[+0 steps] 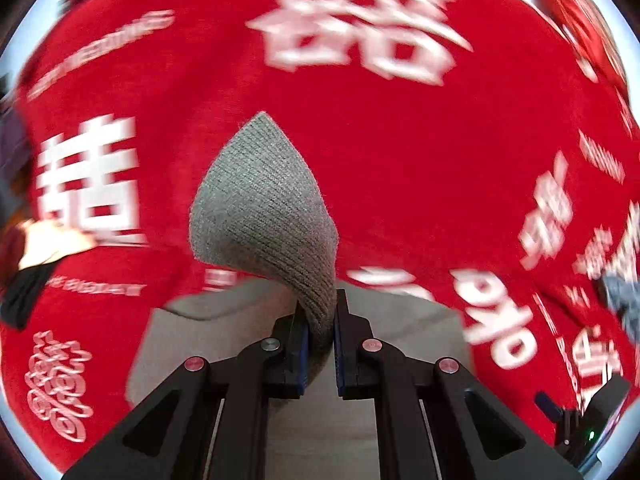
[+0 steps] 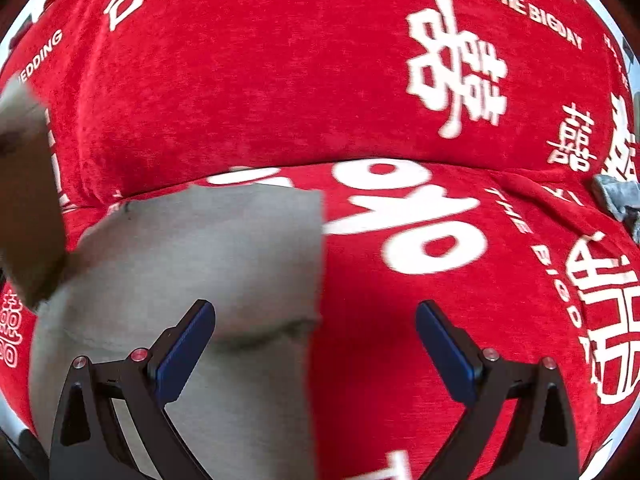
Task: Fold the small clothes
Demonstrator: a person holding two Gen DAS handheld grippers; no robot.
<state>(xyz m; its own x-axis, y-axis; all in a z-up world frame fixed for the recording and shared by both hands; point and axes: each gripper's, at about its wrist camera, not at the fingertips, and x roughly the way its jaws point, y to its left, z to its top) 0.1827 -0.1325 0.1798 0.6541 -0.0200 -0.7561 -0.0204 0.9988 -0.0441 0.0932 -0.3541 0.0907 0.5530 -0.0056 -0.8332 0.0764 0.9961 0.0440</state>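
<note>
Left gripper [image 1: 320, 340]: jaws pinching a corner of the grey knit garment [image 1: 264, 208], lifted clear of the red printed cover [image 1: 400, 140]. Right gripper [image 2: 316, 344]: jaws spread, empty, poised over the garment's right-hand edge. The left hand is judged better placed for the fold.

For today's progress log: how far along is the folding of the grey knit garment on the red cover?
Done: nothing visibly finished. In hand: left gripper pinches a corner of the grey knit garment, lifted over the red cover. Left: right gripper is open and empty; the fold still needs laying flat.
</note>
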